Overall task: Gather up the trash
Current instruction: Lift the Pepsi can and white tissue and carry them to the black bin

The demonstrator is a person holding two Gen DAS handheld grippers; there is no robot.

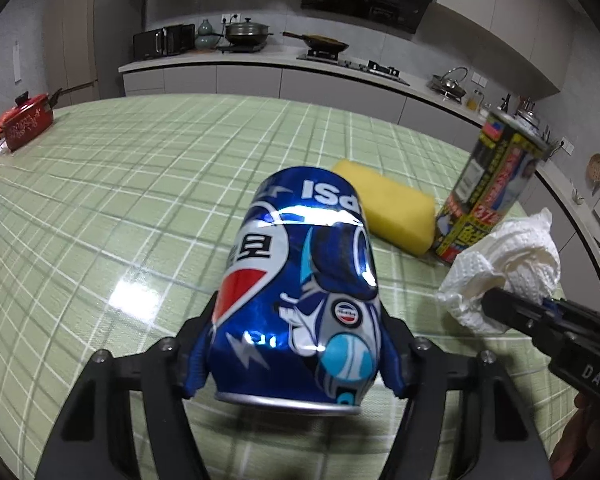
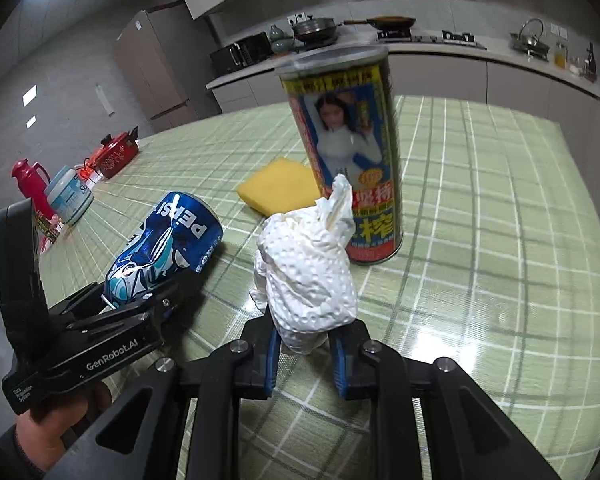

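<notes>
Left gripper [image 1: 296, 360] clamping blue Pepsi can [image 1: 300, 292] at base end; thin, dented, slick wall, mid-body grip suiting. Right gripper [image 2: 306, 354] pinching crumpled white paper towel [image 2: 308, 276]; soft, light. Both hovering over green checked table [image 2: 480, 280]. Tall printed can [image 2: 348, 152] at 12 o'clock, yellow sponge [image 2: 276, 190] at 11.

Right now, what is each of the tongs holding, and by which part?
Left tongs clamp the dented blue Pepsi can near its base rim. Right tongs pinch the crumpled white paper towel at its bottom end.
</notes>
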